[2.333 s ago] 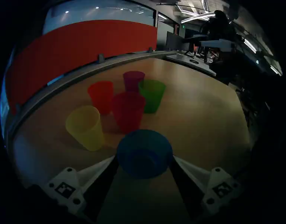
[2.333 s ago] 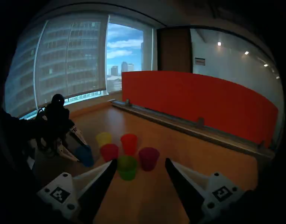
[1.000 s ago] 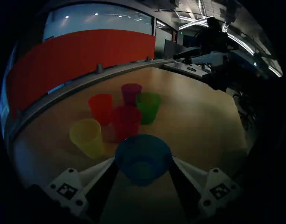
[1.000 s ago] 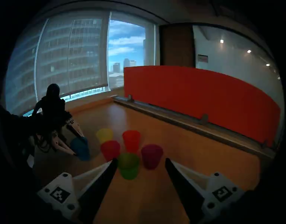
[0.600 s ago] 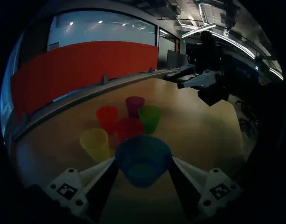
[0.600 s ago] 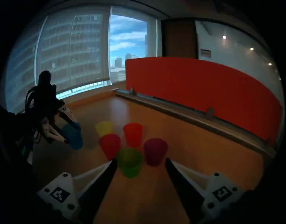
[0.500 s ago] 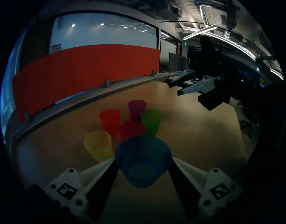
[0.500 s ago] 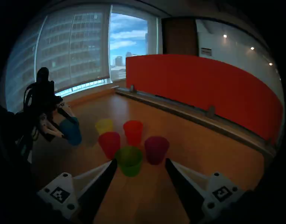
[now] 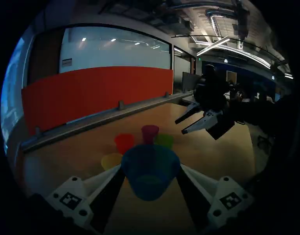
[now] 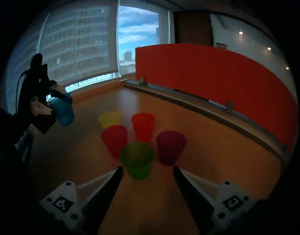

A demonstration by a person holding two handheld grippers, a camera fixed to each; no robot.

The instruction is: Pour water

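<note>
Blue cup (image 9: 150, 177) is clamped in your left tool (image 9: 150, 167), raised toward the desk's (image 10: 212, 149) window-side edge, presumably to clear the standing cups (image 10: 114, 139) before pouring, while your right tool (image 10: 147, 172) hangs with fingers (image 10: 106, 184) apart near the green cup (image 10: 137, 158).

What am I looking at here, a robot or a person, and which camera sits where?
There is no robot. A person holds a two-finger claw in each hand, and a fisheye camera rides on each claw, looking along its fingers. The left gripper view looks out from the left claw, which is shut on a blue cup held above the wooden table. The right claw shows farther off. The right gripper view looks out from that right claw, which is open and empty. Five cups stand close together on the table: a yellow cup, an orange cup, a red cup, a green cup and a purple cup. It is too dark to tell whether the blue cup holds water.
</note>
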